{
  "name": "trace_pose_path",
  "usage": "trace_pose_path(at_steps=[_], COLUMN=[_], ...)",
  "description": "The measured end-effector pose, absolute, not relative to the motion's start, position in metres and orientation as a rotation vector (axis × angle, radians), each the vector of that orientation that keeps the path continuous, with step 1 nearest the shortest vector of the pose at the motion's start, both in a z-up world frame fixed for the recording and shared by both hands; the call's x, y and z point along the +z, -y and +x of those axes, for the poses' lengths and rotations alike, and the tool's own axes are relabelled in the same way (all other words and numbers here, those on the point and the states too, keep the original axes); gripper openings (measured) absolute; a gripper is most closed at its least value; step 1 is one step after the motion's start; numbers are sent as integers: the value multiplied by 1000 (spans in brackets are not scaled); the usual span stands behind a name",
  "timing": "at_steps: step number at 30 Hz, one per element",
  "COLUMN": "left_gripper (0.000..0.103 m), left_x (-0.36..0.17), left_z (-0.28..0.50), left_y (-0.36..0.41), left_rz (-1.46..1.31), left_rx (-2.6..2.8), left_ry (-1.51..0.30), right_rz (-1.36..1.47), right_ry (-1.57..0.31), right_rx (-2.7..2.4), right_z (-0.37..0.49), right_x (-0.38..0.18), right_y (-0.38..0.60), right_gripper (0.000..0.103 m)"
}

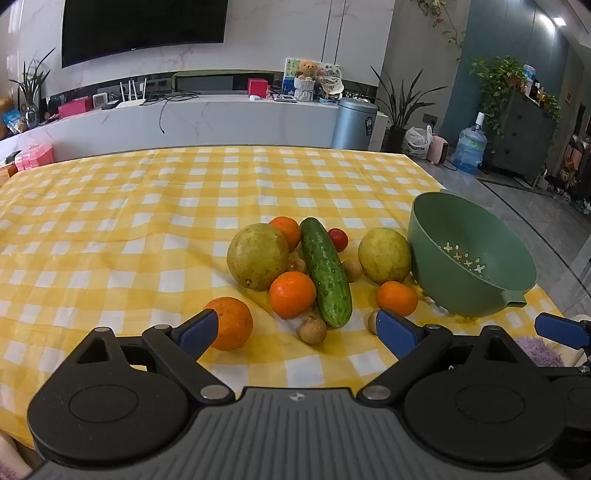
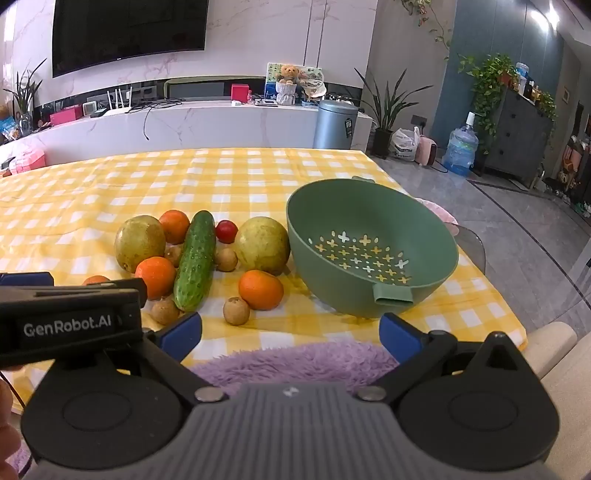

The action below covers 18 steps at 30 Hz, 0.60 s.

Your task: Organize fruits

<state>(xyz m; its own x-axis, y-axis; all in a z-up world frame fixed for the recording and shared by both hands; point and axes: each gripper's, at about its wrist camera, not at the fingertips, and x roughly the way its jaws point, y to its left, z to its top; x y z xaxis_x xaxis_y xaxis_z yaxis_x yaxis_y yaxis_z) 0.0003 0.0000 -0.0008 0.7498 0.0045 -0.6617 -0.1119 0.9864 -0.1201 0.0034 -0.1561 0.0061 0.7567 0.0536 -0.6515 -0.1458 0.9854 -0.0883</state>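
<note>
Fruits (image 1: pixel 291 273) lie loose beside green colander (image 2: pixel 369 221), L gripper (image 1: pixel 299 330) & R gripper (image 2: pixel 291 332) both released, nothing btwn jaws

Home living room. Wall-mounted television (image 1: pixel 144 27) above a long marble media console (image 1: pixel 184 114) with a router (image 1: pixel 133 94) and teddy bear (image 1: pixel 307 70). Potted plants (image 1: pixel 498 85), pedal bin (image 1: pixel 354 123), water jug (image 1: pixel 470 147) on tiled floor. Table under yellow checked cloth (image 1: pixel 147 221).
</note>
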Motion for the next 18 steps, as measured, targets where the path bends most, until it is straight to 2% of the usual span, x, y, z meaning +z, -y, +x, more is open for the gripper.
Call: trace_pose_path(at_steps=[18], left_gripper=[103], left_x=[-4], left_z=[-2], left_y=[3], left_rz=[-153], left_rx=[70], left_ry=[-716], right_rz=[-137], right_ry=[-697], right_rx=[109], right_z=[3], right_x=[6], right_y=[156], right_gripper=[98])
